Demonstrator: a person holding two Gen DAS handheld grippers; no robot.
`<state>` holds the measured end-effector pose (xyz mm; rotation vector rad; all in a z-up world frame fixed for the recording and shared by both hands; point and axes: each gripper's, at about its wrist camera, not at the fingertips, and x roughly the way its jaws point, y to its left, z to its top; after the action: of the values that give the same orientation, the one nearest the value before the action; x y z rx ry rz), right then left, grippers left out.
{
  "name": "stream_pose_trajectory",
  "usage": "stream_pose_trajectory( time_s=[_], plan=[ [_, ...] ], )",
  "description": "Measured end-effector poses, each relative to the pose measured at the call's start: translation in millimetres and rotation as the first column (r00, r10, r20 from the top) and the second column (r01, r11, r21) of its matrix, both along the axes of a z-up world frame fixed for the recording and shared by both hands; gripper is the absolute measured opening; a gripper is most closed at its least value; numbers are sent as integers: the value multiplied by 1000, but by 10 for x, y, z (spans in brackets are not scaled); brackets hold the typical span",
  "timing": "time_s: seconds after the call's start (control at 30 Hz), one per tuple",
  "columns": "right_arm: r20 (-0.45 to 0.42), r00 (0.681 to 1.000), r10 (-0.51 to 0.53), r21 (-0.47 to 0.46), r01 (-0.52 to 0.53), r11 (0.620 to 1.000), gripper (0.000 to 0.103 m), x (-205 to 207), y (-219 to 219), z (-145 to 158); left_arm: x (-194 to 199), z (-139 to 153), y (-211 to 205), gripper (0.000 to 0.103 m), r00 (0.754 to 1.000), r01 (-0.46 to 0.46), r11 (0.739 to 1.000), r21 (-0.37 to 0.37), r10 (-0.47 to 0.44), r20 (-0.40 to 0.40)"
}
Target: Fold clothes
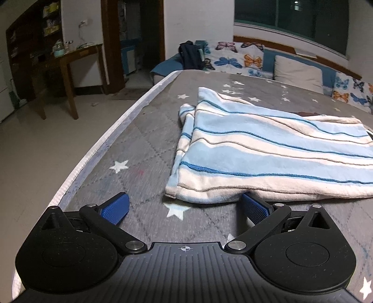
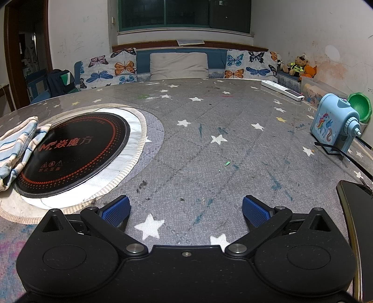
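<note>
Big round table (image 2: 209,144) with a grey starry cover (image 1: 139,149), taking up most of both views. Behind it, a bench with butterfly cushions (image 2: 112,67) and a plain beige pillow (image 2: 179,64), under a dark window (image 2: 184,14). Off to the left in the left wrist view, a wooden side table (image 1: 70,60) against the wall.

Set into the tabletop, a black round hotplate (image 2: 72,151) with red dots and lettering, ringed by a pale cloth border.

Striped garment (image 1: 268,153), light blue and cream with thin darker blue lines, folded into a rough rectangle and lying flat on the table's left part. One edge draped over the hotplate's left side in the right wrist view (image 2: 16,149).

Over on the right: a blue pencil sharpener (image 2: 335,125) with a pony picture, a green bowl (image 2: 360,108) just behind it, a white remote (image 2: 283,89) near the far edge, stuffed toys (image 2: 298,66) on the bench, and a dark phone (image 2: 356,221) near the table's rim.

Left gripper (image 1: 185,208) low over the table, blue pads spread wide apart, nothing between them. Right-hand pad tucked just under the garment's near hem, apparently touching it.

Right gripper (image 2: 186,209) also spread wide and empty, over bare cover, well apart from the garment.
</note>
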<state>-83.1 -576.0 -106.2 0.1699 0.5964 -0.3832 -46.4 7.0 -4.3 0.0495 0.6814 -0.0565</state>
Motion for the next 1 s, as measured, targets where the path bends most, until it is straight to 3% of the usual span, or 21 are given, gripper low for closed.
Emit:
stream_pose_trajectory(
  time_s=[1.0],
  plan=[
    [-1,1000,1,3,-1,1000,103,-46,-111,-1,121,-33,-12,103,1000,9,1000,-11,-9,23]
  ],
)
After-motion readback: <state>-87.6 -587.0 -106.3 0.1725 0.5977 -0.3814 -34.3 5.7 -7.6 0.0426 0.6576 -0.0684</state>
